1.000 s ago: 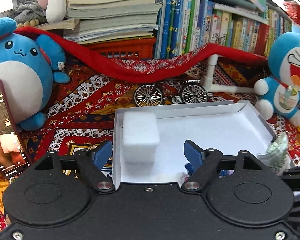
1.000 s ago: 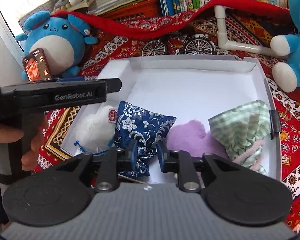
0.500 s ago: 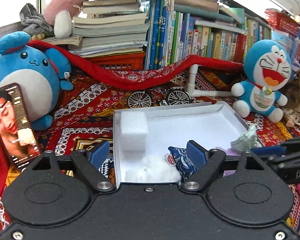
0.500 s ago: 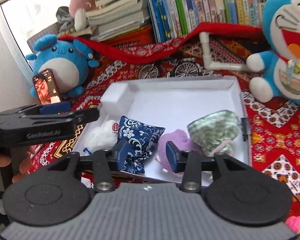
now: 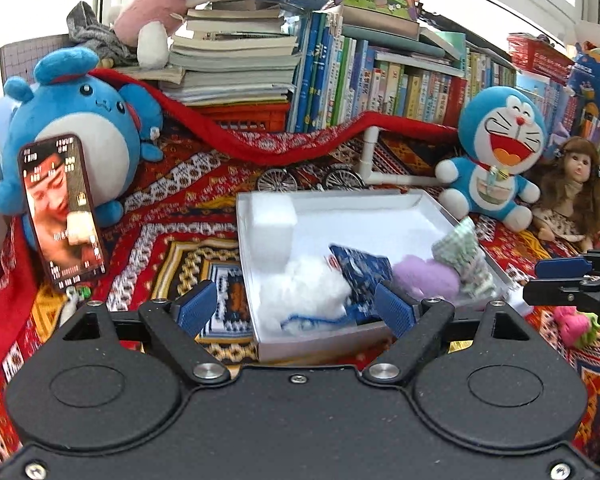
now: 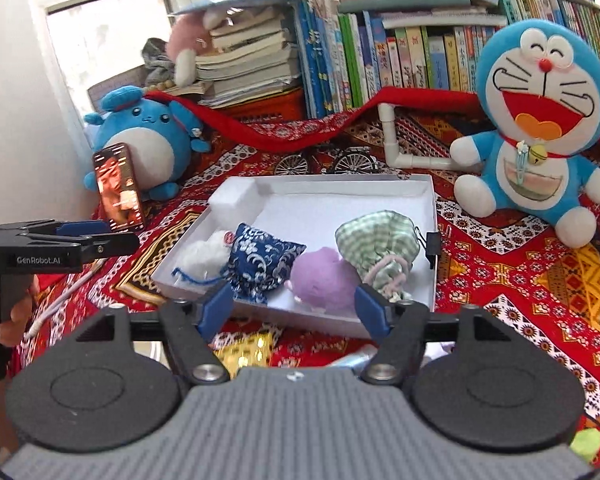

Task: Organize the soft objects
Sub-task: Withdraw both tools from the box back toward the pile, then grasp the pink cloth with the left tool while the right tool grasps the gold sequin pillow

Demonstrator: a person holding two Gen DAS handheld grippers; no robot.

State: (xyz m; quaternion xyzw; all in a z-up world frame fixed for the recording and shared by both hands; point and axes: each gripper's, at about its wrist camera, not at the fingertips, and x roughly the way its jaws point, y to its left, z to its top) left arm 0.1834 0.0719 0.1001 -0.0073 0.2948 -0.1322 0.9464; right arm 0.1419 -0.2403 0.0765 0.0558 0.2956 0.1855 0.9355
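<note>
Box: the white box (image 6: 428,216) sat on the patterned red cloth (image 6: 516,264), the gathering place for the soft things.
Contents: four soft items lay in a row along its near wall: a white fluffy piece (image 6: 204,254) at the left, a blue floral pouch (image 6: 260,258) beside it, a purple plush (image 6: 324,276), then a green checked pouch (image 6: 374,240) at the right, probably packed close to leave the far half free.
Foam: a white foam block (image 5: 270,226) filled the far left corner, apparently packing rather than a sorted item.
Left gripper: the left gripper (image 5: 296,308) stood wide apart with nothing between its pads, held above and short of the box's near left corner.
Right gripper: the right gripper (image 6: 294,308) hovered short of the near wall, its jaws opening and empty; the pouch and plush lay beyond them, untouched.
Leftover: a pink and green soft thing (image 5: 572,322) lay on the cloth right of the box, likely due next.
Surroundings: two blue plush toys (image 6: 540,120) and a phone (image 6: 120,186) stood around the box.
</note>
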